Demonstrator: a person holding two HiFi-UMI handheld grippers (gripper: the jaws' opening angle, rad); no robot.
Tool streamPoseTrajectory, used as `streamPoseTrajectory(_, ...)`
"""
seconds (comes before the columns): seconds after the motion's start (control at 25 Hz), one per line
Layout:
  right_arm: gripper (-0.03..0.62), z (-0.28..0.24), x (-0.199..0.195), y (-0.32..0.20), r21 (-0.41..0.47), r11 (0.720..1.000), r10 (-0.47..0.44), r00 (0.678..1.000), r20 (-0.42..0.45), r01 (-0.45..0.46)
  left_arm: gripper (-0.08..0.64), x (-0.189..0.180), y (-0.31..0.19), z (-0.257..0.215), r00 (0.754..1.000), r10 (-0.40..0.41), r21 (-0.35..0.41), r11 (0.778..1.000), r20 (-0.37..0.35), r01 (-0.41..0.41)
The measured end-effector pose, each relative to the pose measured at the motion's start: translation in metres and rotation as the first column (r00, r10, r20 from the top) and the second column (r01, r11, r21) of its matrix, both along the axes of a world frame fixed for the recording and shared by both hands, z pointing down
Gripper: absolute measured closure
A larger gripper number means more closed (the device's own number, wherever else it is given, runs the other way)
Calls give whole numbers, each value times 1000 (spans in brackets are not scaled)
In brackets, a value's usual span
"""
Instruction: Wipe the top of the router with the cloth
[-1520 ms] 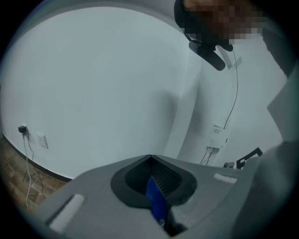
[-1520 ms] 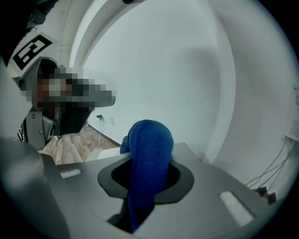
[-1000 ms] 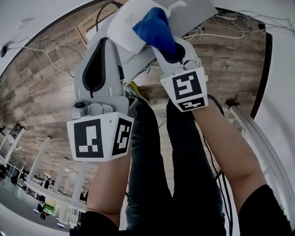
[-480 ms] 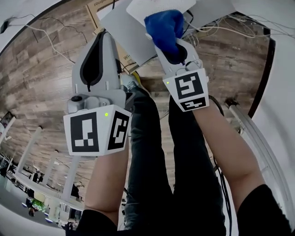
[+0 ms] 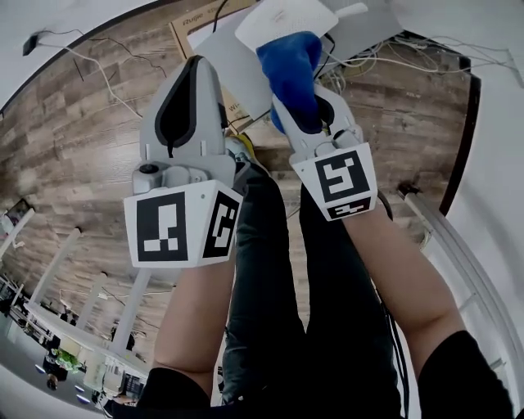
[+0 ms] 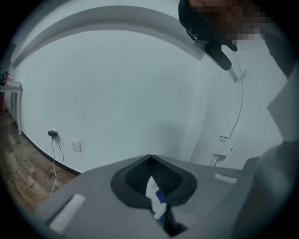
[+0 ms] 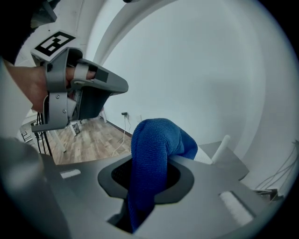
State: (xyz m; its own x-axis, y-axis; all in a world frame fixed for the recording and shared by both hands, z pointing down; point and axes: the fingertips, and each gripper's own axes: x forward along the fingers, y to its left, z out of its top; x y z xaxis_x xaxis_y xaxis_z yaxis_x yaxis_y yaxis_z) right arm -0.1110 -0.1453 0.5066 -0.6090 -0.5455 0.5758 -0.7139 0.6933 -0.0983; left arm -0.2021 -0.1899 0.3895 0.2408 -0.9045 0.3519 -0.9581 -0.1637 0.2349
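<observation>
The white router (image 5: 278, 18), one antenna sticking out, sits at the top edge of the head view. A blue cloth (image 5: 291, 69) lies against its near side, and my right gripper (image 5: 301, 105) is shut on that cloth. In the right gripper view the cloth (image 7: 154, 154) bulges up out of the jaws, with the router's antenna (image 7: 219, 148) just behind it. My left gripper (image 5: 195, 69) is held up to the left of the router, apart from it, jaws shut and nothing between them. The left gripper (image 6: 150, 158) points at a bare white wall.
A grey panel (image 5: 233, 61) and a cardboard box (image 5: 190, 33) lie behind the grippers on the wood floor. Loose cables (image 5: 393, 49) run at the upper right. The person's dark-trousered legs (image 5: 278, 286) fill the middle. A white rail (image 5: 458, 254) runs down the right.
In the head view the router and the cloth have shifted up and to the right. The left gripper was next to the router a second ago and now stands apart from it.
</observation>
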Motion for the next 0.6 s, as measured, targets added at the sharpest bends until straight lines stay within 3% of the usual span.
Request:
streamPoseTrajectory(0.28,488,-47,-36,21,20,996,-88,992,89,86,560,-7,-1,-26,1000,-7,23,1000,12,7)
streamPoseTrajectory(0.6,488,-9,-79,63,-47,974,-217,970,109,223,560,-28,10,3,999,-30,-15,999,25,30)
